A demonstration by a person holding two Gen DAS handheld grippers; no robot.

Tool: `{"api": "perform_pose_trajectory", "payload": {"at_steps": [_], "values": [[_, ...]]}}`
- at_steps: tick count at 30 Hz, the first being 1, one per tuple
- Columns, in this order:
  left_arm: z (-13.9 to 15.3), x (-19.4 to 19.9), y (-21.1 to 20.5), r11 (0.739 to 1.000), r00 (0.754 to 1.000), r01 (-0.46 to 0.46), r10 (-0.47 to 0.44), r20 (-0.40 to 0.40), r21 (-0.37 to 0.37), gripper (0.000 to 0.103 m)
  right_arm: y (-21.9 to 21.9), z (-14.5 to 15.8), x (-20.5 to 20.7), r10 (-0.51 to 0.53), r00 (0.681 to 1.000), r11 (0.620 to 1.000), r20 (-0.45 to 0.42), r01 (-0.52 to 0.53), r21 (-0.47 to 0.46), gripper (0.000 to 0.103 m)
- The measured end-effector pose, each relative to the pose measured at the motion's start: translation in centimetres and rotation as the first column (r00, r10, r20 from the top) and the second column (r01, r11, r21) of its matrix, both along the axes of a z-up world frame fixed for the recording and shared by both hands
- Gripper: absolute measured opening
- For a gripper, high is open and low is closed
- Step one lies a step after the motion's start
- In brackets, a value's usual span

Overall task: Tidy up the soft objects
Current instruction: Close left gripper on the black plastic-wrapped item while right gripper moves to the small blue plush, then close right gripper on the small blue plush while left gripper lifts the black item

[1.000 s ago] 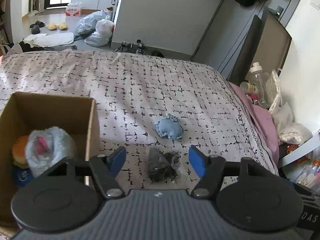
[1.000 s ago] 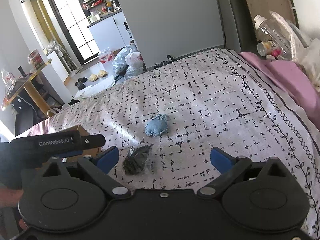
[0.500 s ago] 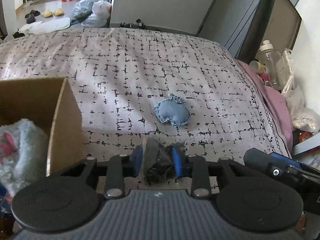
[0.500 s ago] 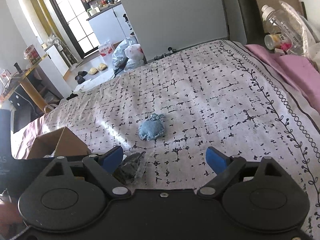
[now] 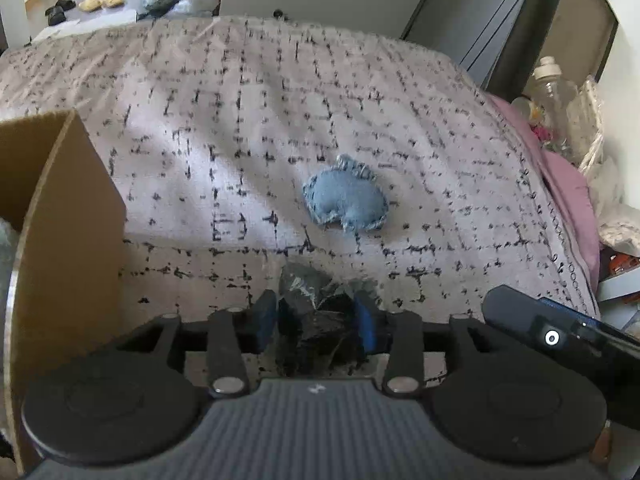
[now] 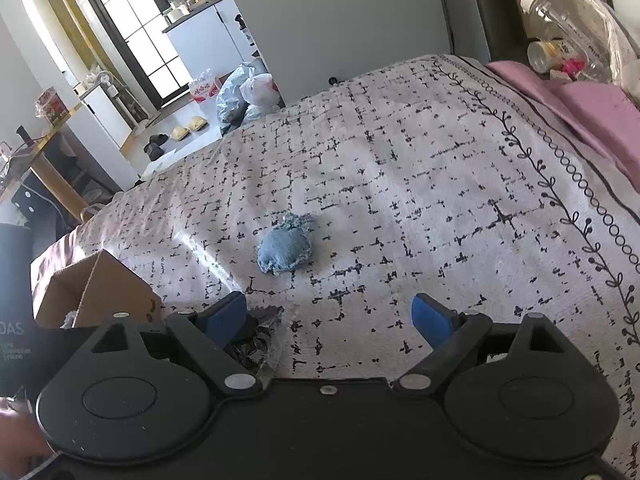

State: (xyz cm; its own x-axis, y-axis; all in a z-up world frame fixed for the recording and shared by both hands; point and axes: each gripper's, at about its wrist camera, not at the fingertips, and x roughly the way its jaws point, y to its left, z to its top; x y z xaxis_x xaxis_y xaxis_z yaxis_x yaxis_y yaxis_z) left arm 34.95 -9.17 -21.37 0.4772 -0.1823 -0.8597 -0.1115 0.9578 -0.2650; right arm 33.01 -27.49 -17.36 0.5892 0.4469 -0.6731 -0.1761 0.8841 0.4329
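My left gripper is shut on a dark soft item in clear plastic wrap, low over the patterned bedspread. A blue denim heart-shaped cushion lies on the bed just beyond it; it also shows in the right wrist view. A cardboard box stands at the left, and it shows in the right wrist view too. My right gripper is open and empty above the bed, with the wrapped item by its left finger.
Pink pillows, a plastic bottle and bags lie along the bed's right side. A grey cabinet stands past the bed's far edge. Bags and slippers lie on the floor beyond.
My left gripper closed on the wrapped dark item and moved forward, right of the box. My right gripper stayed open and shifted slightly.
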Motion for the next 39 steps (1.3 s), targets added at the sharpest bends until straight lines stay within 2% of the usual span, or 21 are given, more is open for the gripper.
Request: {"api": "perform_pose_trajectory", "payload": {"at_steps": [1,3,9,13,15,22,26,28,33,39], "values": [[-0.2,0.1,0.0,1.0,1.0,-0.005,0.005,-0.007,0.005,0.053,-0.1,-0.1,0.0,-0.002,1.0,1.0,-0.003,0.002,0.001,0.089],[-0.8,0.3,0.2,1.0,1.0,-0.018,0.018,-0.02,-0.01,0.056,-0.2,-0.3,0.0,-0.004,1.0,1.0,-0.007,0.004,0.005,0.089],[-1.1,0.6,0.0,1.0,0.999,-0.016,0.015,-0.028,-0.022,0.055,-0.6,-0.3,0.1,-0.012,1.0,1.0,-0.006,0.012,0.002,0.089],[-0.8,0.5,0.1,0.998,1.0,0.005,-0.006,-0.024,-0.062,0.038,-0.4,-0.1,0.0,-0.015,1.0,1.0,-0.004,0.015,0.0,0.089],[-0.4,0.5,0.3,0.997,1.0,0.004,-0.006,-0.022,-0.081,0.033,-0.2,0.1,-0.1,-0.008,1.0,1.0,0.004,0.008,-0.001,0.089],[2.2,0.0,1.3,0.999,0.997,-0.046,0.046,0.059,-0.001,0.031,1.0,0.5,0.3,-0.003,1.0,1.0,0.03,0.003,0.017,0.089],[3.7,-0.2,1.8,0.997,0.991,-0.066,0.061,0.12,0.043,0.031,2.2,0.1,1.0,-0.001,1.0,0.999,0.022,0.0,0.034,0.082],[4.1,-0.1,2.2,0.995,0.988,-0.083,0.075,0.133,0.058,0.031,3.0,0.1,1.3,0.008,0.999,0.999,0.035,-0.009,0.031,0.082],[4.3,0.2,3.1,0.989,0.982,-0.125,0.112,0.153,0.081,0.031,4.1,-0.5,2.3,0.015,0.999,0.999,0.034,-0.016,0.037,0.073],[4.2,0.6,3.2,0.988,0.98,-0.131,0.116,0.162,0.083,0.031,5.3,-1.5,3.3,0.026,0.999,1.0,0.03,-0.026,0.002,0.064]]}}
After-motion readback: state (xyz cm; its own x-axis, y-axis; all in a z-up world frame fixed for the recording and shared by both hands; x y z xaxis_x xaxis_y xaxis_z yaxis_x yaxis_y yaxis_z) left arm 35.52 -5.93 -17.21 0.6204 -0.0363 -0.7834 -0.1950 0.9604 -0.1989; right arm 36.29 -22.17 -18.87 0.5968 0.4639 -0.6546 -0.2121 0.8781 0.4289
